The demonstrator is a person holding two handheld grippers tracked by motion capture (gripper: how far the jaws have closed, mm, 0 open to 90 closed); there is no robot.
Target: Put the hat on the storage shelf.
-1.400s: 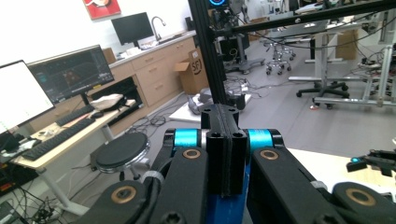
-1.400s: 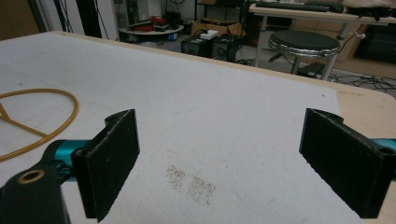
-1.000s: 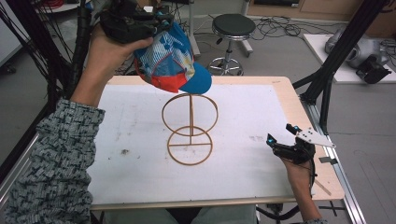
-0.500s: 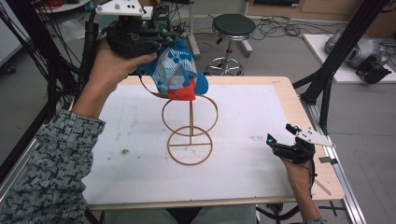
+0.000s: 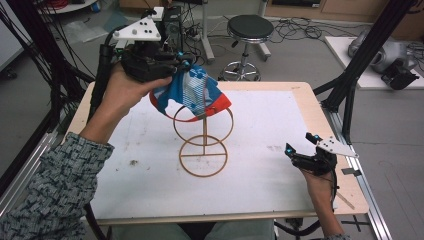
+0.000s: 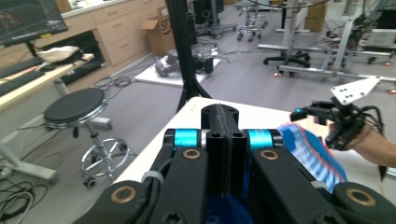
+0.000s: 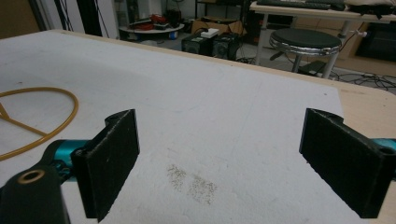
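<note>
A blue, red and white patterned cap [image 5: 195, 92] hangs over the top ring of a thin gold wire stand [image 5: 204, 145] at the middle of the table. My left gripper [image 5: 182, 62] is shut on the cap's rear edge, up and to the left of the stand. In the left gripper view the jaws press together, and striped cap fabric [image 6: 313, 154] shows beside them. My right gripper [image 5: 298, 142] rests low on the table's right side, open, with nothing between its jaws [image 7: 219, 158]. The stand's base ring [image 7: 42, 116] lies to its left.
The white table [image 5: 125, 190] has wooden borders. A black stool [image 5: 249, 30] stands beyond the far edge. Black frame posts [image 5: 350, 85] rise at the right, and cables hang at the far left. Small crumbs [image 7: 191, 182] dot the surface.
My left gripper has carried the cap down and rightward, from above and behind the stand onto its top ring. The right gripper has stayed put.
</note>
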